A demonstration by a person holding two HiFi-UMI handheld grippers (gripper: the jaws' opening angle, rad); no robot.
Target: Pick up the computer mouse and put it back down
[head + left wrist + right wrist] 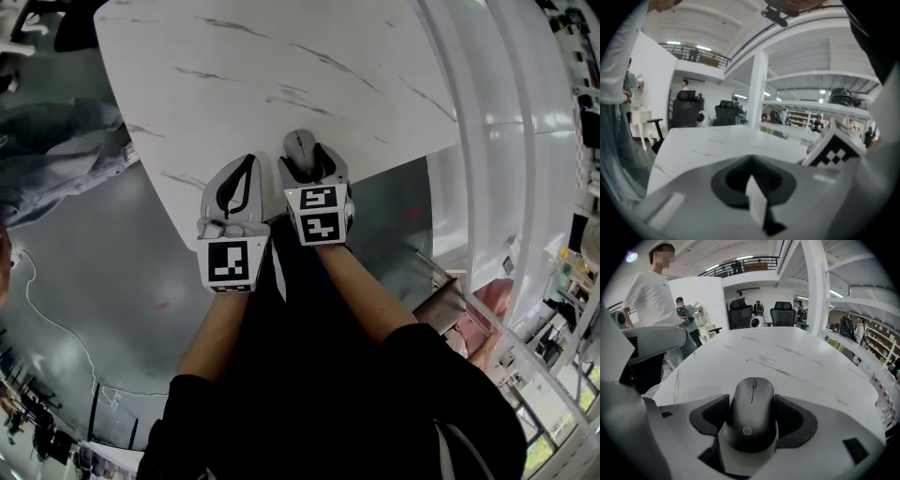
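Contact sits on your right side: your right gripper [314, 171] is clamped on the computer mouse [753, 414], its dark pads pressing both flanks. The mouse's long axis runs straight along the gripper, with the scroll-wheel end pointing toward the top of the frame, so lifting or lowering should need no twist. In the head view the mouse lies near the lower edge of the white marbled surface [281, 66], about mid-frame. Your left gripper [752, 180] hangs just left of it, jaws together on nothing. The gripper body hides the mouse's underside, so you cannot tell whether it rests on the surface or hangs just clear.
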